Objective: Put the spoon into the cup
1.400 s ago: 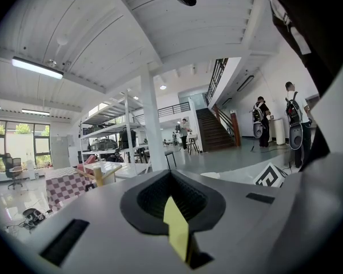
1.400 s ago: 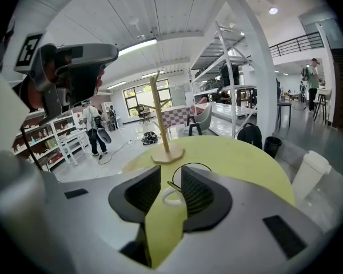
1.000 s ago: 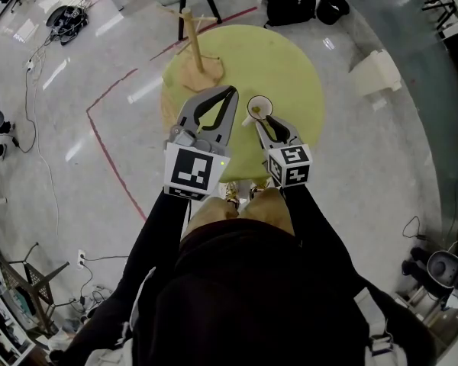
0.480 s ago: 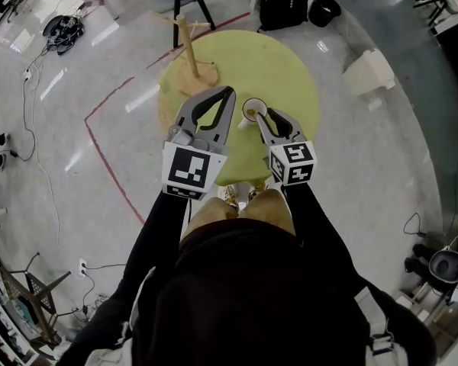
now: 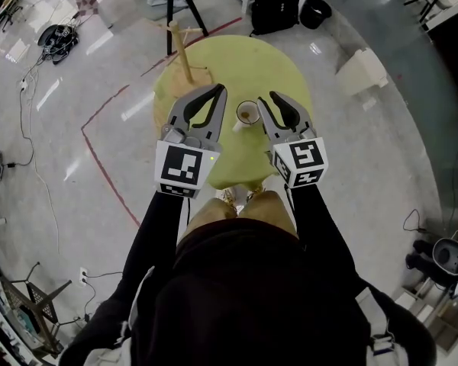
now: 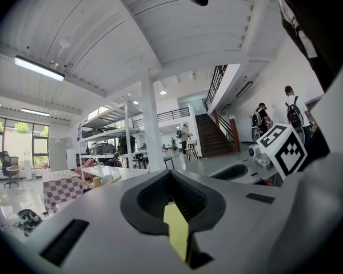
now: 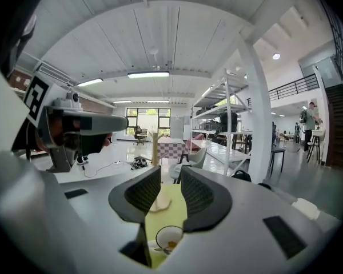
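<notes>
A white cup (image 5: 247,114) stands near the middle of the round yellow-green table (image 5: 237,59). Something small and orange-brown lies inside it, probably the spoon (image 7: 170,245); its shape is too small to make out. In the right gripper view the cup (image 7: 169,237) shows low down, through the gap between the jaws. My right gripper (image 5: 269,97) hangs just right of the cup, open, with nothing between its fingers (image 7: 170,176). My left gripper (image 5: 218,90) hangs just left of the cup, shut and empty (image 6: 171,173). Neither gripper touches the cup.
A wooden peg stand (image 5: 185,50) rises at the table's far left edge. On the floor beyond are a black backpack (image 5: 275,4), a stool (image 5: 179,6), a white box (image 5: 362,71), red tape lines (image 5: 99,113) and cables (image 5: 57,33). People stand by the stairs (image 6: 288,104).
My right gripper has drawn back from over the cup and now stands to its right with its jaws parted. The left gripper has shifted slightly toward me, still shut.
</notes>
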Action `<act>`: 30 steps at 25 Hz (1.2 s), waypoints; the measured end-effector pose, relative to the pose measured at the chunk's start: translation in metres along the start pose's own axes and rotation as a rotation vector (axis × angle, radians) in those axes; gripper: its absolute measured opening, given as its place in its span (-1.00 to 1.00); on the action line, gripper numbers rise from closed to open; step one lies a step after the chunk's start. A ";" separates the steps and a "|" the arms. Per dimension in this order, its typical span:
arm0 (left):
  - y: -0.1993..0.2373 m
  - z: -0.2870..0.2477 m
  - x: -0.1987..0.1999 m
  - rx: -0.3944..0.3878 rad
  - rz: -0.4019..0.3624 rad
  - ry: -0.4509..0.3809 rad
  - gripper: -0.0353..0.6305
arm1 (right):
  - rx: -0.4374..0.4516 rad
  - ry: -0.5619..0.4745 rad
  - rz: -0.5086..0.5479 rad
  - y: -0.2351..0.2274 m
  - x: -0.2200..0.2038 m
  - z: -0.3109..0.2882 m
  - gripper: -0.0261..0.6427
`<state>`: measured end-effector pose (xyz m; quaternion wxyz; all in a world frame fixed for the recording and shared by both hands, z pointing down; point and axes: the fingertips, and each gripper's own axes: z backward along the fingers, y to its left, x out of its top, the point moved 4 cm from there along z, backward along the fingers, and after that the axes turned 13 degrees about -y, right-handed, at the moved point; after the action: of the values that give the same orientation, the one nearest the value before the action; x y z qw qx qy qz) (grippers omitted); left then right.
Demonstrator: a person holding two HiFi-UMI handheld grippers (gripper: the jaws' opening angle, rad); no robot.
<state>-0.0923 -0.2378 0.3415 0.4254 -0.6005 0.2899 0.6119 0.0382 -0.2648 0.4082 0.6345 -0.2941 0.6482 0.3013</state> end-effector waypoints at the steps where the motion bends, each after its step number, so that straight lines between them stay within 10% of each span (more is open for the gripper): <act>1: 0.001 0.000 0.001 0.002 -0.003 -0.002 -0.84 | 0.001 -0.017 0.007 -0.001 0.008 0.001 -0.55; 22: -0.002 -0.004 0.014 -0.022 0.006 -0.044 -0.84 | -0.016 -0.155 0.072 0.000 0.075 0.026 -0.55; 24: -0.001 -0.003 0.013 -0.021 0.001 -0.042 -0.84 | -0.006 -0.155 0.069 0.003 0.075 0.028 -0.84; 30: 0.001 -0.001 0.010 -0.014 -0.002 -0.036 -0.84 | 0.020 -0.145 0.067 0.009 0.071 0.027 -0.84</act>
<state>-0.0915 -0.2377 0.3311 0.4267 -0.5927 0.2773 0.6243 0.0469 -0.2381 0.3369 0.6721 -0.2436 0.6130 0.3364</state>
